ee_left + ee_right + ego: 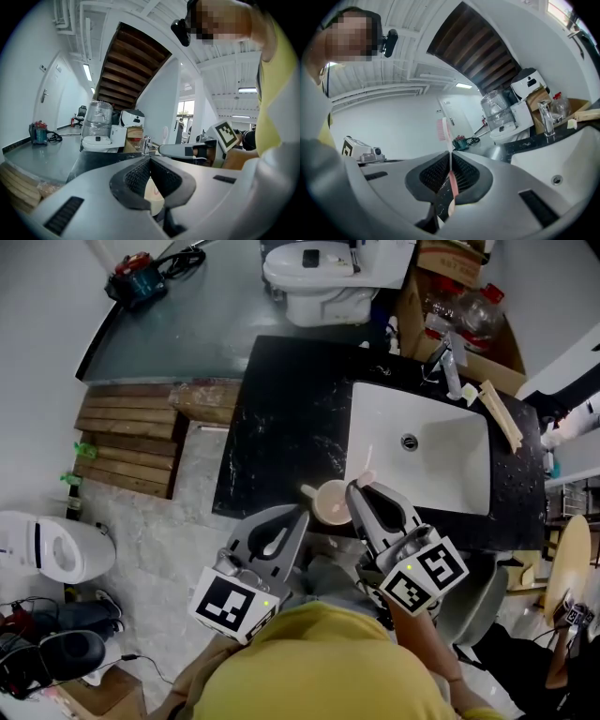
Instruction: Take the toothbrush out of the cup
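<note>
The right gripper (450,158) clamps the pink toothbrush (451,183) in its jaws, seemingly clear of the cup (330,503), the left gripper (150,161) waiting alongside with jaws pinched together, so the removal looks nearly done.

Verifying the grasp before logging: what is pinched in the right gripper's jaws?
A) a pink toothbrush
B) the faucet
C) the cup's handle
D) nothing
A: in the right gripper view the pink toothbrush stands upright in the right gripper, clamped between its pads, with the bristles above them.
</note>
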